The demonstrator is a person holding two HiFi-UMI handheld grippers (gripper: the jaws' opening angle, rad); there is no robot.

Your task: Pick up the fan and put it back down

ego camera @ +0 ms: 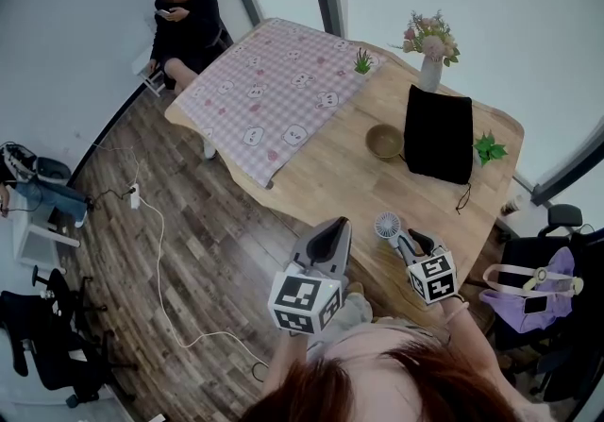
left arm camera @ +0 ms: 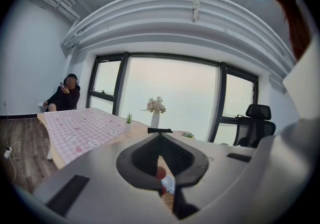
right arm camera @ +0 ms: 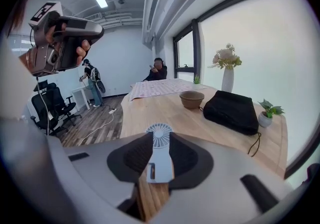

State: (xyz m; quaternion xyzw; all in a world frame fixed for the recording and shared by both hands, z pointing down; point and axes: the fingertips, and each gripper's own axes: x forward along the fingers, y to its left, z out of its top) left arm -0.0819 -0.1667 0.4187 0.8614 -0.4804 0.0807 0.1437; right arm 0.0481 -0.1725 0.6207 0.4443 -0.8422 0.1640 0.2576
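Pinches the fan (right arm camera: 158, 160) by its pale handle with the right gripper (right arm camera: 159, 139), one dark pad (right arm camera: 131, 155) pressed to each side. Lets the round grille stick out just past the fingertips, in line with them. Holds it over the near edge of the wooden table (right arm camera: 165, 110); cannot tell whether the handle's foot touches the wood.

Straight ahead of those fingertips, well apart: a brown bowl (right arm camera: 192, 99). Ahead and to the right of them: a black bag (right arm camera: 232, 112) with a cord trailing off its near corner, then a small potted plant (right arm camera: 267, 113) beside the bag. Behind the bag: a white vase of flowers (right arm camera: 227, 70).

Shows the left gripper (ego camera: 332, 225) with fingers pressed together at the tips, nothing caught between them. Hangs near the fan, to the left of the right fingers, not touching it. Far beyond the left fingertips: a pink checked cloth (left arm camera: 82, 130) over the table's far end and a seated person (left arm camera: 65, 95) behind it.
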